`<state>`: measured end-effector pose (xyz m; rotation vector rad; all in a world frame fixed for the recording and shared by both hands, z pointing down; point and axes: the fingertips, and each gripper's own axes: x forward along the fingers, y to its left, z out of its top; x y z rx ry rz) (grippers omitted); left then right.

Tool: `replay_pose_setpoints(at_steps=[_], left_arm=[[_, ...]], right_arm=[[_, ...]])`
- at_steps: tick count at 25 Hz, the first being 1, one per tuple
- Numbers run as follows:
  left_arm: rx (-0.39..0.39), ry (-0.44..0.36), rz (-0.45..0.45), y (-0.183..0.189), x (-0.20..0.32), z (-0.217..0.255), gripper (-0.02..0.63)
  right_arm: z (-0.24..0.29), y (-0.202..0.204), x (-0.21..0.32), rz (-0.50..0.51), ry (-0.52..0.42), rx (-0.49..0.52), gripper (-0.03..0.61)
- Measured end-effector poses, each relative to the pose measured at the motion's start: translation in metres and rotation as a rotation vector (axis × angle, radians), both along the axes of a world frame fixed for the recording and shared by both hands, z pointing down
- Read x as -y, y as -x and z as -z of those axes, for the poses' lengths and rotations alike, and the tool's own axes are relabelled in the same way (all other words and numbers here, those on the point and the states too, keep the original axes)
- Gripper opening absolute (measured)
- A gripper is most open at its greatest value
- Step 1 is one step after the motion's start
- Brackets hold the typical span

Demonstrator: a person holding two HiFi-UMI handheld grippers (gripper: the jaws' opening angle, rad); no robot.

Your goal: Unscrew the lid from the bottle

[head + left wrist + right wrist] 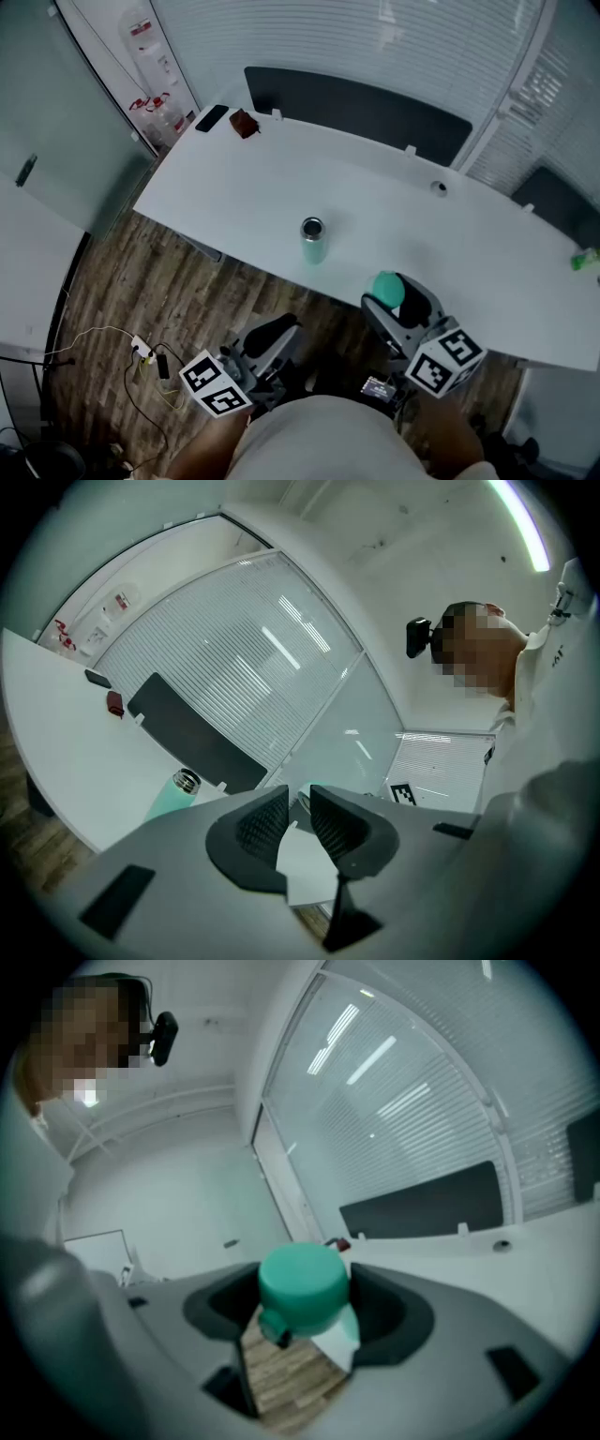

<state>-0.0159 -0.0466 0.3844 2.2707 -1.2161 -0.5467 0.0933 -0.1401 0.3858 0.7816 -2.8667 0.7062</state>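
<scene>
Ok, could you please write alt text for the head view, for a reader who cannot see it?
Seen from above, the right gripper holds the green lid, while the open bottle stands upright on the white table. The left gripper is empty.

Cool, even light with a blue-green cast fills the head view. The white tabletop (281, 178) is bright and almost shadowless, while the wood floor (122, 281) at lower left is dimmer. Straight edges bow toward the frame borders. Both gripper views are fisheye circles with dark corners. A ceiling light strip (527, 522) glares at the upper right of the left gripper view. In the right gripper view the close green lid (302, 1288) is soft, and lamp streaks reflect on the blinds (394, 1082).
</scene>
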Motion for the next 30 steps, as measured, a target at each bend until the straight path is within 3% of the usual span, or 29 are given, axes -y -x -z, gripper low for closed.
replay_pose_setpoints(at_steps=[8,16,30], left_arm=[[-0.004,-0.02,-0.027,0.012,-0.018,0.01,0.081],[-0.017,-0.018,-0.042,0.05,-0.061,0.01,0.081],[-0.031,-0.031,-0.141,0.086,-0.114,0.01,0.081]], right_arm=[[0.011,0.001,-0.017,-0.042,-0.013,0.006,0.311],[0.01,0.028,-0.06,-0.079,-0.001,-0.005,0.311],[0.011,0.055,-0.125,-0.178,-0.021,-0.014,0.311]])
